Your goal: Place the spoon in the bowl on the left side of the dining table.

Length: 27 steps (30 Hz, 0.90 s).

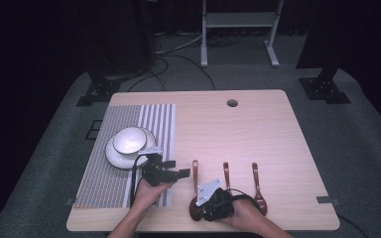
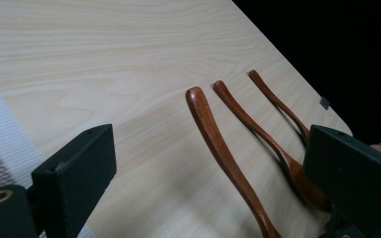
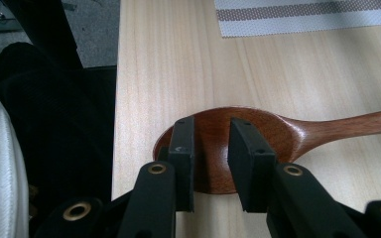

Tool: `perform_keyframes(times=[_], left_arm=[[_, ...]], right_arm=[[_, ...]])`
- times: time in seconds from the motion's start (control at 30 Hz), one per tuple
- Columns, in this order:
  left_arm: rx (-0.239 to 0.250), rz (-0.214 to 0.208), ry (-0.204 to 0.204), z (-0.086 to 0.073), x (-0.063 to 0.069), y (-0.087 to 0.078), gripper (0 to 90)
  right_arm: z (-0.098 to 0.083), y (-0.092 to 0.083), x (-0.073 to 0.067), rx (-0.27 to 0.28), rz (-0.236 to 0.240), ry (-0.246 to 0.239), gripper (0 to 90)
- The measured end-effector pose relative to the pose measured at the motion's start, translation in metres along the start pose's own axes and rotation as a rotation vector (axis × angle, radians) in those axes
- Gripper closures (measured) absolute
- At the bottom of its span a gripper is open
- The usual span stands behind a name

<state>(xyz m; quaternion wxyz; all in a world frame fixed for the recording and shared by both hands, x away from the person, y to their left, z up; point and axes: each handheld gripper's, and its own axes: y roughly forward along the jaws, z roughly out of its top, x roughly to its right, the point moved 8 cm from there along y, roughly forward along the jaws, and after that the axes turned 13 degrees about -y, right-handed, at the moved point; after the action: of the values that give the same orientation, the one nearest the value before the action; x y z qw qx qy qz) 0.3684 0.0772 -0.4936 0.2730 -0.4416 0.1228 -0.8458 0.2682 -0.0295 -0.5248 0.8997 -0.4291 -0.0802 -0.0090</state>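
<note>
Grasp step: right gripper [image 3: 211, 163] jaws clamp the dark brown wooden spoon's bowl [image 3: 218, 148], lower centre; left gripper [image 1: 171, 173] jaws apart. Next likely a lift.

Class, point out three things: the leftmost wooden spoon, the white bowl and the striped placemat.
leftmost wooden spoon [image 3: 297, 133], right gripper view, neck beside its bowl.
white bowl [image 1: 129, 140], high view, inside.
striped placemat [image 1: 159, 121], high view, far striped corner.

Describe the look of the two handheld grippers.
Both are black. The left gripper has blocky rectangular jaws and brass-coloured rivets at its joints. The right gripper carries a grey three-cornered plate on top, trails a black cable, and has the same brass rivets.
</note>
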Motion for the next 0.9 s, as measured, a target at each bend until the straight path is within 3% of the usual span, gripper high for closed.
perform_keyframes(times=[0.23, 0.5, 0.63, 0.73, 0.9], left_arm=[[-0.007, -0.017, -0.056, 0.0, 0.005, 0.013, 8.4], [-0.023, 0.015, -0.092, -0.001, -0.002, 0.023, 9.4], [-0.037, 0.008, -0.117, 0.0, -0.003, 0.027, 13.2], [-0.049, 0.003, -0.118, 0.002, -0.001, 0.032, 13.6], [-0.056, 0.002, -0.077, 0.005, 0.004, 0.039, 24.3]], right_arm=[[0.0, 0.0, -0.001, 0.003, -0.017, -0.021, 71.6], [-0.001, 0.0, -0.002, 0.015, -0.022, -0.032, 72.4], [-0.001, 0.0, -0.002, 0.018, -0.019, -0.034, 72.4], [0.0, 0.0, -0.002, 0.016, -0.021, -0.039, 72.4], [-0.001, 0.0, -0.003, 0.02, -0.019, -0.037, 72.4]])
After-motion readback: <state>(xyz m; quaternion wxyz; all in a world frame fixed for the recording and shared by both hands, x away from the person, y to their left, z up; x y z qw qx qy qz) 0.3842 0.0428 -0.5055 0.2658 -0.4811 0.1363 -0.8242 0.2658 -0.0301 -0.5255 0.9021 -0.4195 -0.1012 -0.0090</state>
